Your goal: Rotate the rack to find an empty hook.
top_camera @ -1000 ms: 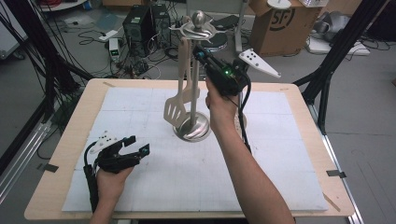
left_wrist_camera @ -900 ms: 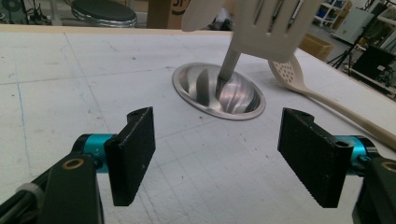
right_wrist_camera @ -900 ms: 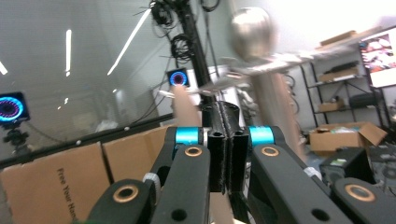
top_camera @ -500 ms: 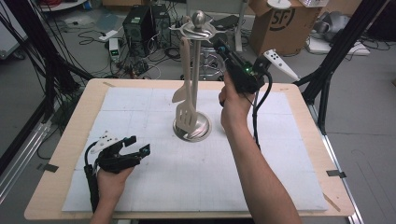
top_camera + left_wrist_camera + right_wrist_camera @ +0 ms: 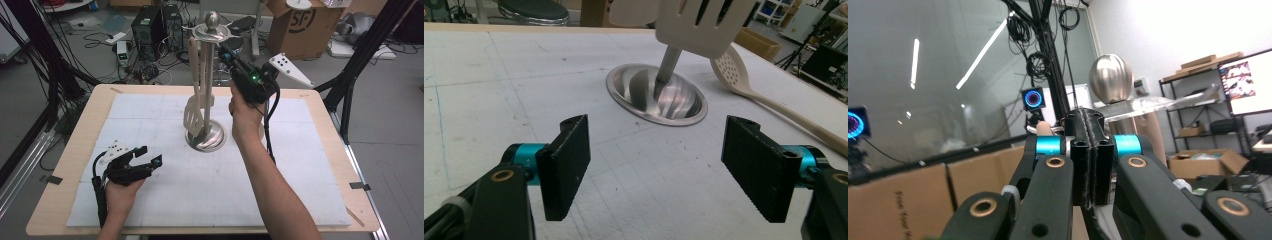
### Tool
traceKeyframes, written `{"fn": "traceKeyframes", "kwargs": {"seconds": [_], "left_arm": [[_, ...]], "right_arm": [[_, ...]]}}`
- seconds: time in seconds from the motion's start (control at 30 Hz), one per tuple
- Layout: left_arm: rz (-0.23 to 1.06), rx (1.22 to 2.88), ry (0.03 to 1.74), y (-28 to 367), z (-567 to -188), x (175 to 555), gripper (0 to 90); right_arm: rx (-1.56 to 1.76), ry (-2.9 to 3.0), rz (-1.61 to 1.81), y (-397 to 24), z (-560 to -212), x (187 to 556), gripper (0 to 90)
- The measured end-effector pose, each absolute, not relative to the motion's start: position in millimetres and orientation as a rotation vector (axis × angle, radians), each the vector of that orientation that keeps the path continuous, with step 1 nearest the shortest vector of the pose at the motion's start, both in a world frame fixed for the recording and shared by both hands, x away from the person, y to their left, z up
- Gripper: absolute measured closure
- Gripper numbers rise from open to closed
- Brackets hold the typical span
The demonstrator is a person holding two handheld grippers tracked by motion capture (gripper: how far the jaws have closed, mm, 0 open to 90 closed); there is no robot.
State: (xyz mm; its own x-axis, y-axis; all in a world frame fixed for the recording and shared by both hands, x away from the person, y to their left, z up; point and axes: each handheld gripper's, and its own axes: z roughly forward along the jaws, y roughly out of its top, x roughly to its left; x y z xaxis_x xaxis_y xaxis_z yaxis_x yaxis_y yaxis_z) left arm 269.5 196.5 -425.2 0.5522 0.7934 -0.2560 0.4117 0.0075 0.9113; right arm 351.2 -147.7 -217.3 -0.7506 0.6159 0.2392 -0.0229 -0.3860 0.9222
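trouble looked likeliest at the rack (image 5: pixel 210 65): the right tool (image 5: pixel 226 51), jaws pressed together with nothing visibly between them, sat up beside the top disc, close to where the spatula (image 5: pixel 194 102) hung, blade low over the base. a knock there could have swung the spatula off its hook or rocked the rack. the left tool (image 5: pixel 150 157) lay on the worktop (image 5: pixel 60 200), jaws spread and empty. count: one rack, one hanging spatula, one skimmer (image 5: pixel 744 82) lying beside the base, two tools.
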Motion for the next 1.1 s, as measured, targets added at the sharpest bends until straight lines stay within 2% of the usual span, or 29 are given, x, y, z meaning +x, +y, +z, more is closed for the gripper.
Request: {"fn": "traceKeyframes", "kwargs": {"seconds": [0.63,0.83,0.97,1.1], "left_arm": [[0.403,1.612,1.044,195.2,-425.5,269.5,28.1],[0.405,1.609,1.048,199.2,-426.0,269.2,28.1],[0.407,1.612,1.046,198.9,-425.9,269.2,28.2],[0.404,1.615,1.045,196.3,-425.9,268.7,28.3]], "right_arm": [[0.784,1.481,2.094,-129.5,-217.4,347.8,90.0],[0.8,1.475,2.122,-140.0,-216.4,346.7,89.6],[0.805,1.528,2.103,-154.2,-222.1,345.2,86.1],[0.859,1.569,2.102,-170.7,-235.9,347.5,77.2]]}}
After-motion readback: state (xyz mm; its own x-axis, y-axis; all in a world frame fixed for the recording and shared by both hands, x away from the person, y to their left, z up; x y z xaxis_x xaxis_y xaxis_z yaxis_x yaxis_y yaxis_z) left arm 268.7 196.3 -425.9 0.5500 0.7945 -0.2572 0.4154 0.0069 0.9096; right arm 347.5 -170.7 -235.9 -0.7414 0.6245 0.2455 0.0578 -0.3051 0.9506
